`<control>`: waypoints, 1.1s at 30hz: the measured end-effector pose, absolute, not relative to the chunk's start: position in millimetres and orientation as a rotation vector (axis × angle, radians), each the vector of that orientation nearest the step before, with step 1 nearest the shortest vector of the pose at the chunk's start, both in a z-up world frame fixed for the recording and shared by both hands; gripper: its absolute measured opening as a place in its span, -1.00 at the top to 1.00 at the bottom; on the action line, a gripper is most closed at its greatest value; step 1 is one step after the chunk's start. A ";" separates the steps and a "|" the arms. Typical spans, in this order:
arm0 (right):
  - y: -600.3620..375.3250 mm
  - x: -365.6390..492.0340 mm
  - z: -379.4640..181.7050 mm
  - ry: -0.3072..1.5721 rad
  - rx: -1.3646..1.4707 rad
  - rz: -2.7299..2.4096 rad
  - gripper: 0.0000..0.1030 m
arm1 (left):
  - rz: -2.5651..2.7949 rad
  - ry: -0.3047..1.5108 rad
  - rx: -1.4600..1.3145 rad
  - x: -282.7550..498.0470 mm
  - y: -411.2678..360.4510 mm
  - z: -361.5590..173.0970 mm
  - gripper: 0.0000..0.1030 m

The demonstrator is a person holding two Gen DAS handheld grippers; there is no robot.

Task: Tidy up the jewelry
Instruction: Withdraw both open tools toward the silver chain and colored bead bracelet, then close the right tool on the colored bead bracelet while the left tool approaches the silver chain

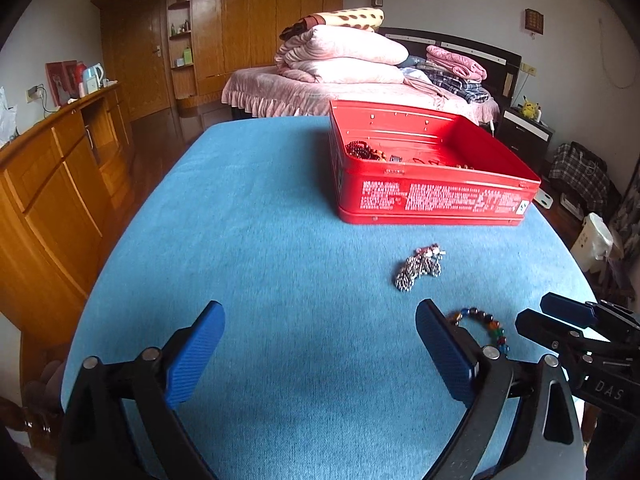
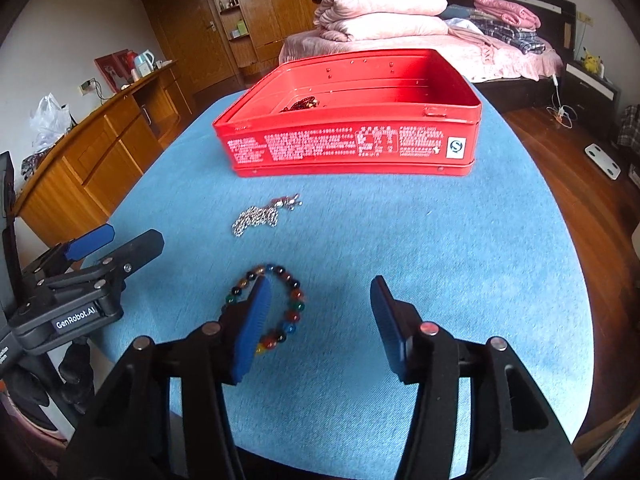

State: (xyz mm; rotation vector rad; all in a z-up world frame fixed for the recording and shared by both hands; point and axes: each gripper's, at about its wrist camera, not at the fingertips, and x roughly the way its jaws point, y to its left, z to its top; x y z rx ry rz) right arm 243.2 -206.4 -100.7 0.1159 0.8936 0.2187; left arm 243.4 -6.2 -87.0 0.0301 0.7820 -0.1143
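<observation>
**Two wrist cameras looking down across one table**

The left wrist camera is sitting low behind its own jaws, looking forward and downward over the blue table (image 1: 280,220) toward the red tin (image 1: 432,196) and the bed (image 1: 360,96) beyond. The right wrist camera is looking the same way from just to the right, close above the table's near edge. Both views are sharing the tin, the silver chain (image 1: 418,270) and the beaded bracelet (image 2: 294,304). Each camera is also catching the other gripper at its frame edge: the right gripper (image 1: 560,316) and the left gripper (image 2: 116,240).
</observation>
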 end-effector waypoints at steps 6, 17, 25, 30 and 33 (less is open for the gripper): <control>-198.8 237.1 -107.3 0.920 0.114 0.243 0.14 | -0.119 0.792 0.036 235.0 -6.7 -89.7 -0.83; -187.2 236.3 -117.4 0.955 0.118 0.256 0.41 | -0.114 0.811 0.023 229.4 -0.4 -97.5 -0.83; -188.0 240.0 -119.7 0.954 0.109 0.239 0.47 | -0.115 0.824 0.013 230.7 1.4 -102.3 -0.83; -188.0 243.1 -121.1 0.953 0.094 0.220 0.60 | -0.116 0.824 0.011 230.7 0.8 -103.0 -0.83; -187.1 244.5 -121.8 0.954 0.083 0.212 0.64 | -0.116 0.828 0.008 231.1 1.6 -104.3 -0.83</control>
